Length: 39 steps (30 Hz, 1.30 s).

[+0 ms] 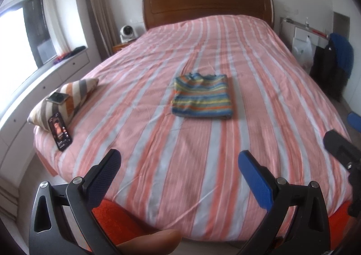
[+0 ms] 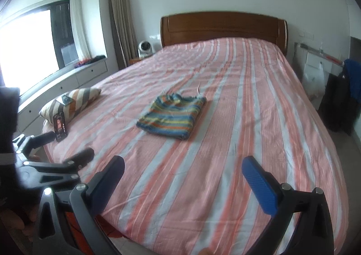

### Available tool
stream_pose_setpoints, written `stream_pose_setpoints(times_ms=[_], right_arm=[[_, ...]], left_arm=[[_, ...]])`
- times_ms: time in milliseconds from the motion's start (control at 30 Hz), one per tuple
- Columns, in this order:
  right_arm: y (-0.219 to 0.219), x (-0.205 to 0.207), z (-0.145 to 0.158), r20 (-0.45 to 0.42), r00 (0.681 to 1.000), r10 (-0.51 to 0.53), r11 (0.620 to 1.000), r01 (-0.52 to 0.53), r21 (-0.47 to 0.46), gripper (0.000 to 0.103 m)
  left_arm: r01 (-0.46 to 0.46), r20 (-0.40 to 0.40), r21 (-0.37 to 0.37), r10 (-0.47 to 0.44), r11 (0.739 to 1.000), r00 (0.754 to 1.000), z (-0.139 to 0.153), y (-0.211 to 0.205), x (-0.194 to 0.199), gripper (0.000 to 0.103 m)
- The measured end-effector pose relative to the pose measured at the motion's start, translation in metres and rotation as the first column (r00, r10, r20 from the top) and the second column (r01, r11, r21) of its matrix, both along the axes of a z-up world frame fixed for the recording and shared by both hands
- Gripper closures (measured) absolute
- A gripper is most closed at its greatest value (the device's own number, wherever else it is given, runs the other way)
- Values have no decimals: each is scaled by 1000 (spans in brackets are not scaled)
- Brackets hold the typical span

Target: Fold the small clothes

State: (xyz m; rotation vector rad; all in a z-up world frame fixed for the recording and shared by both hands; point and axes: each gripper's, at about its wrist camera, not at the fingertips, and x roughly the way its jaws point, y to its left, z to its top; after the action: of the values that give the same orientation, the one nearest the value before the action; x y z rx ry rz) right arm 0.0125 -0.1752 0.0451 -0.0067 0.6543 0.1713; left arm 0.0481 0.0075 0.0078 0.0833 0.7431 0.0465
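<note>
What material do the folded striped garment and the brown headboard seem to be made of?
The folded multicoloured striped garment looks like soft knit, perhaps cotton or wool: matte, with a frayed-looking neckline. The brown arched headboard looks like varnished wood: reddish, smooth and slightly glossy.

- The left gripper (image 1: 179,173) was cut off by the bottom edge of its own view; only the two fingers and part of the frame showed.
- The right gripper (image 2: 183,178) was cut off the same way in the right wrist view.
- The screen of the phone (image 1: 60,131) against the pillow (image 1: 67,99) was too small to read.
- The small objects on the window ledge (image 2: 90,61) were too blurred to identify.
- The folded striped garment (image 1: 201,96) hid its own lower layers.
</note>
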Motion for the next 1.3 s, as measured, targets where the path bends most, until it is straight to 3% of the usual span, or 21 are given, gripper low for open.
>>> stream_pose_setpoints(times_ms=[67,200,500,633,733,1100,1300], right_arm=[[0,-1,2,10,1000,17,1000,-17,2,1],[6,4,-2,-52,997,64,998,-64,8,1],[10,8,2,-49,998,47,999,-46,15,1],[12,13,-2,-88,995,51,998,-47,44,1],[15,13,-8,-108,993,50,999,-48,15,1],[24,5,-5,-59,997,48,995,-53,-82,1],[30,5,0,-66,996,67,996,-71,-58,1]], left_arm=[[0,10,-1,0,1000,1000,2,0,-1,0],[8,21,8,-8,1000,1000,3,-1,-1,0],[11,3,-23,-11,1000,1000,2,1,0,0],[15,-7,-12,-15,1000,1000,0,3,0,0],[8,-16,-8,-9,1000,1000,-1,5,0,0],[20,-37,-26,-21,999,999,-2,4,2,0],[20,-33,-15,-21,1000,999,-2,2,3,0]])
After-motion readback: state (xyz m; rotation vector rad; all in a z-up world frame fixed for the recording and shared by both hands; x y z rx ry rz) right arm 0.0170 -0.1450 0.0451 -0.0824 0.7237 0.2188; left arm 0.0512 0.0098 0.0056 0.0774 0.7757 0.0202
